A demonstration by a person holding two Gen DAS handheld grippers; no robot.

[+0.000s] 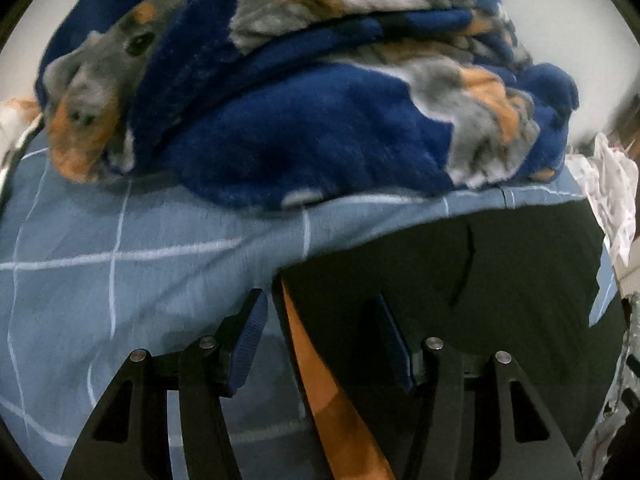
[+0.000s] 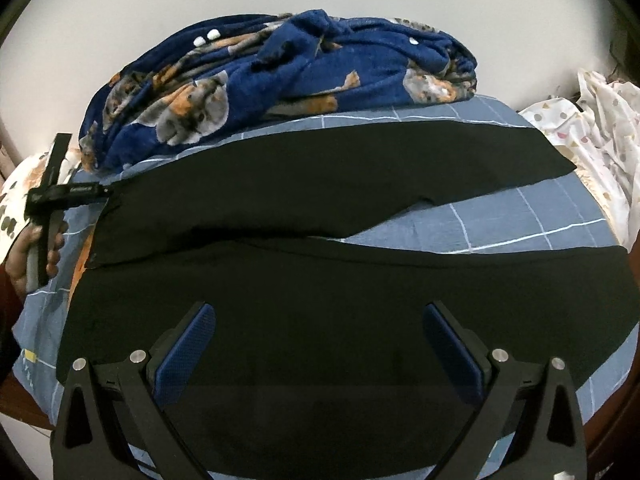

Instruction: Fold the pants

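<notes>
Pants: black, spread flat across the bed; legs run out to the right of the right tool, split in a V w/ sheet showing between. Laid flat presumably so one leg can be folded onto the other.
Left tool: jaws half spread, nothing pinched; pads not pressing cloth. Pants edge w/ an orange strip lies between and below the fingers, so a grab at that edge seems intended.
Left tool, other view: seen at far left of the right tool, tip at the waist-end corner of the far leg; contact can't be told. A hand is wrapped on its handle.
Right tool: jaws spread wide, nothing held; hovering above the near leg, pointed down at the cloth. Touch w/ cloth not shown.
Blanket: blue fleece w/ animal print, bunched ahead of both tools, beyond the pants; kept off the work area.
White cloth: dotted, heaped far right of the right tool, clear of the legs.
Step (judged): early; no fold made yet, both tools being set for a grasp.
Risk (judged): only one layer caught at the edge.
</notes>
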